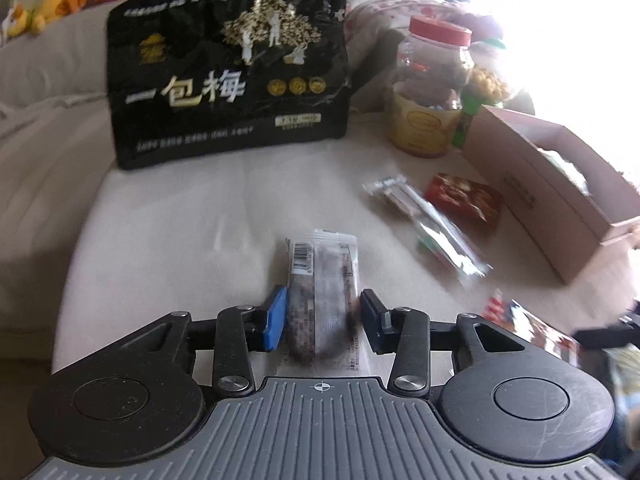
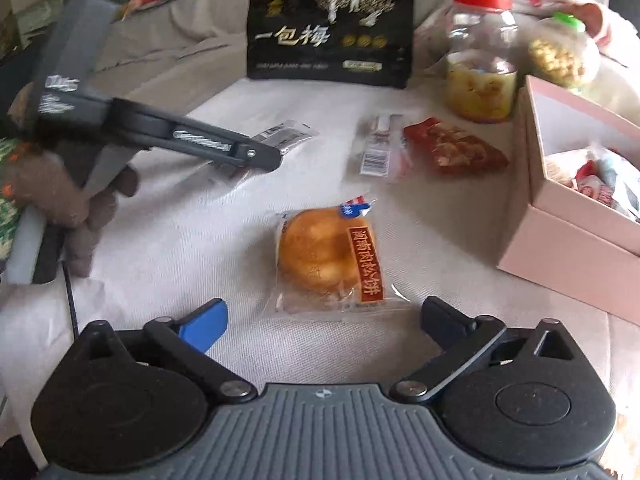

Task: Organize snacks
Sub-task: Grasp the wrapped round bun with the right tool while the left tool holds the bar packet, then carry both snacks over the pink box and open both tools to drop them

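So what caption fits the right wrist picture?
Open right gripper hovering by a wrapped round cake, pink box alongside.

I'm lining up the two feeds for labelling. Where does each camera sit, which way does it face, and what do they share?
Left wrist: sits on the left gripper, looking forward along its fingers, which flank a dark snack bar; only the gripper shows.
Right wrist: sits on the right gripper, open before a wrapped round pastry; the person's gloved left hand shows.
Shared: black plum bag, red-lidded jar, pink box.
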